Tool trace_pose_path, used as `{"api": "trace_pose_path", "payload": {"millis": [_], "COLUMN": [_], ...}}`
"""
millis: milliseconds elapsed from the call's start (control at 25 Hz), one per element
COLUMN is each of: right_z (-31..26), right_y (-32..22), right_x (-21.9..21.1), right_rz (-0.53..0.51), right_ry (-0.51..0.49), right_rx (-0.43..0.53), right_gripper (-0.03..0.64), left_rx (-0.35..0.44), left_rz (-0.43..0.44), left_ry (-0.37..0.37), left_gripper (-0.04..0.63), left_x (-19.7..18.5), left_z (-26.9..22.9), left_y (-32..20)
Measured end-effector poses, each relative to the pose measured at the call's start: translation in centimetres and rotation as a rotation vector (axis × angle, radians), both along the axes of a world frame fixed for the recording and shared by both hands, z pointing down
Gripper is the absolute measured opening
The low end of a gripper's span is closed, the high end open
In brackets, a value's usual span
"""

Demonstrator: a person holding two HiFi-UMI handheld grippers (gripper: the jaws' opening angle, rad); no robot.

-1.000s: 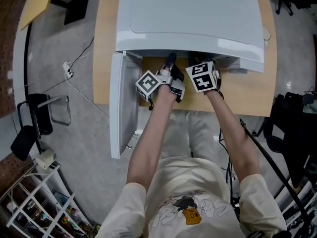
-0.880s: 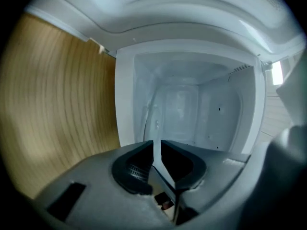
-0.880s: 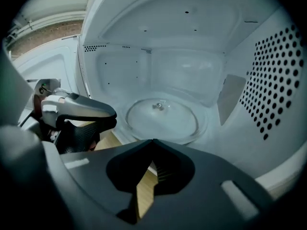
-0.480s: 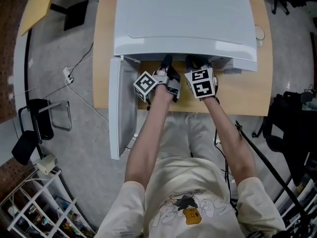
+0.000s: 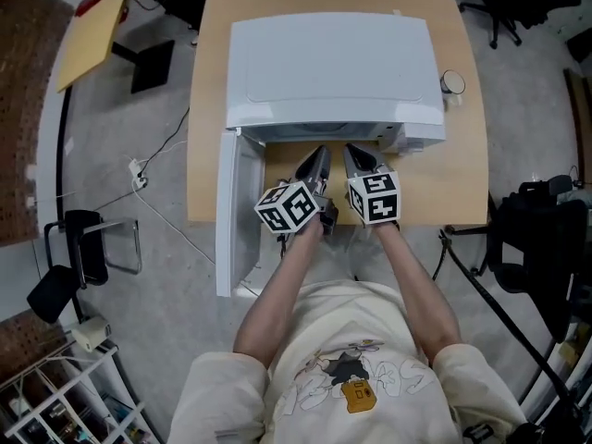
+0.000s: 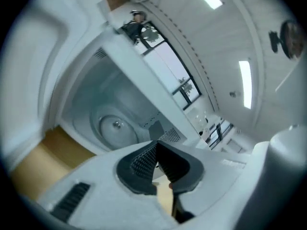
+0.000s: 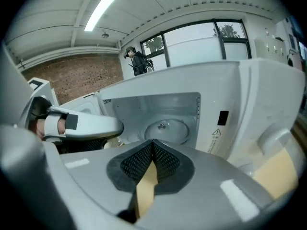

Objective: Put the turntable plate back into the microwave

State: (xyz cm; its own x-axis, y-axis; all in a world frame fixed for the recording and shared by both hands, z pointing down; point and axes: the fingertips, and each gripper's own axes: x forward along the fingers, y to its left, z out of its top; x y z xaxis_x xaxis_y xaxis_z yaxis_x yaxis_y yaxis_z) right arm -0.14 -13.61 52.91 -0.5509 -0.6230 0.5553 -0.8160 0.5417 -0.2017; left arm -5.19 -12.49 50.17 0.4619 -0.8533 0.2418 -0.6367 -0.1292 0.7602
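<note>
Both left gripper (image 6: pixel 156 146) and right gripper (image 7: pixel 152 143) hover outside the open microwave (image 5: pixel 333 63), jaws together, empty. Turntable plate (image 7: pixel 163 128) lies on the cavity floor; placing looks done, so next probably means shutting the door (image 5: pixel 236 213).

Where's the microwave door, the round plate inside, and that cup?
microwave door (image 5: pixel 240 213): head view, open door's inner face.
turntable plate (image 7: pixel 165 128): right gripper view, its flat top.
cup (image 5: pixel 452 82): head view, its open top.

White microwave (image 5: pixel 333 63), pale wooden table (image 5: pixel 208 109), grey floor (image 5: pixel 139 276), black-and-white marker cube (image 5: pixel 289 206), black ribbed claw pads (image 6: pixel 144 163).
</note>
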Motion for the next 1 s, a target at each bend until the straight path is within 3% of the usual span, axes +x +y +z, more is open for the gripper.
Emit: {"api": "trace_pose_path", "payload": {"millis": [160,280,480,1000], "right_z": [-3.2,-4.4,-4.5,-4.4], "right_y": [2.2,3.1,4.5,4.8], "right_x": [0.7,0.9,0.8,0.8], "right_rz": [0.009,0.009,0.000,0.043], "right_ry": [-0.024,-0.018,0.016,-0.019], "right_rx": [0.030,0.073,0.114,0.094], "right_gripper": [0.006,0.006,0.006,0.006], "left_rx": [0.128,0.171,0.163,0.150], "left_rz": [0.109,0.151,0.204,0.256], "left_ry": [-0.379,-0.520,-0.590,-0.575], "left_gripper": [-0.003,-0.002,-0.002,-0.002], "left_x": [1.4,2.2,3.1,3.2], "left_z": [-4.2,-5.1,-3.6,-3.1], "left_y": [2.5,3.9,5.4,6.0]}}
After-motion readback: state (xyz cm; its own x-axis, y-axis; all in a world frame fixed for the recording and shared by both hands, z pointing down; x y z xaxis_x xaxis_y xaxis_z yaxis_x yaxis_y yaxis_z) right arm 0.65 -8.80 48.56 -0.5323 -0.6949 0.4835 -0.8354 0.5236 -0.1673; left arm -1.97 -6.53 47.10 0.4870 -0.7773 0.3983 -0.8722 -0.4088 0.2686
